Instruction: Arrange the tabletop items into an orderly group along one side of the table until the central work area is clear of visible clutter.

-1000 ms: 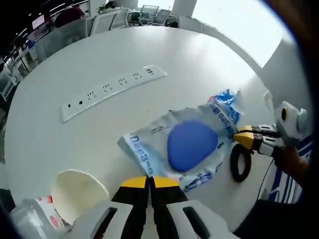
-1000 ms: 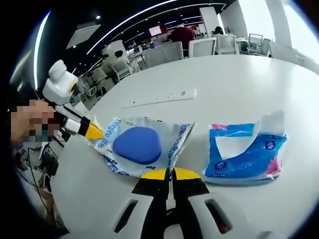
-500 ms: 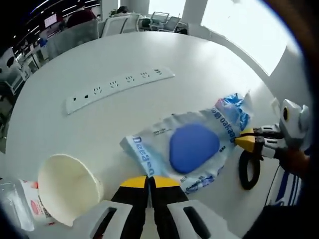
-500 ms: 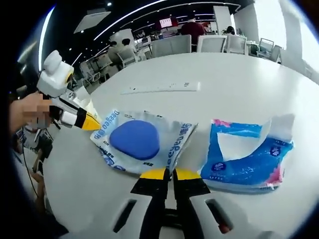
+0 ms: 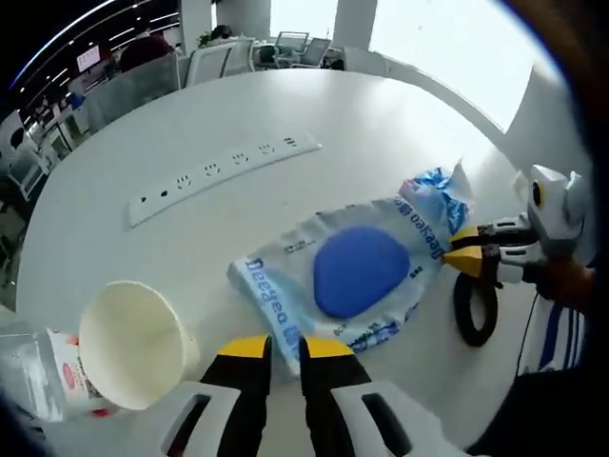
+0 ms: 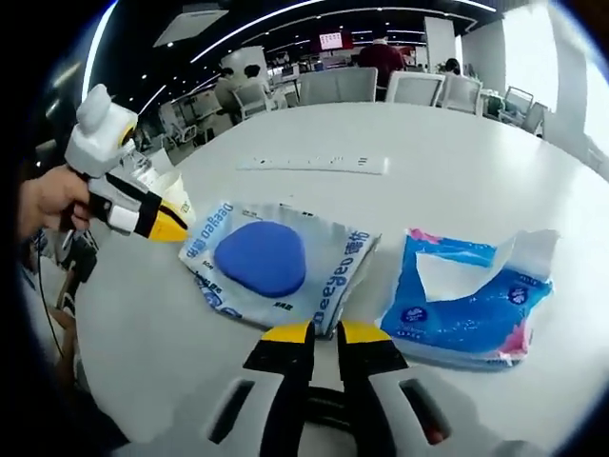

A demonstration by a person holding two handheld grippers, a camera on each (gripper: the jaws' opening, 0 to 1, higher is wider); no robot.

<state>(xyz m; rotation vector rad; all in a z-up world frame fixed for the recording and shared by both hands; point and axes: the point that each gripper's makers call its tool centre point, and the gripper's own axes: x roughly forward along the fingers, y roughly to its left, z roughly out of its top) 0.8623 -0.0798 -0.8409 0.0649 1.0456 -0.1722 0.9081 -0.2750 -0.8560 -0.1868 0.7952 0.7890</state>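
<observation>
A clear plastic packet (image 5: pixel 357 271) with blue print and a round blue pad inside lies flat on the white round table (image 5: pixel 124 124). My left gripper (image 5: pixel 287 350) stands open at the packet's near edge, its yellow tips a little apart. In the right gripper view the same packet (image 6: pixel 262 259) lies just beyond my right gripper (image 6: pixel 325 335), which is also open with a narrow gap. A torn blue tissue pack (image 6: pixel 476 305) lies to the packet's right. Each gripper faces the other across the packet: the right gripper (image 5: pixel 463 257) at its far end, the left gripper (image 6: pixel 166 227) at its left corner.
A white power strip (image 5: pixel 224 169) lies farther out on the table. A white paper cup (image 5: pixel 133 343) lies on its side beside a clear bottle with a red label (image 5: pixel 43 371). A black ring (image 5: pixel 476 309) sits near the table edge. Chairs and people are beyond the table.
Both grippers' jaws, shut at the packet's edges in the earlier frames, now stand slightly apart. The packet lies flatter on the table.
</observation>
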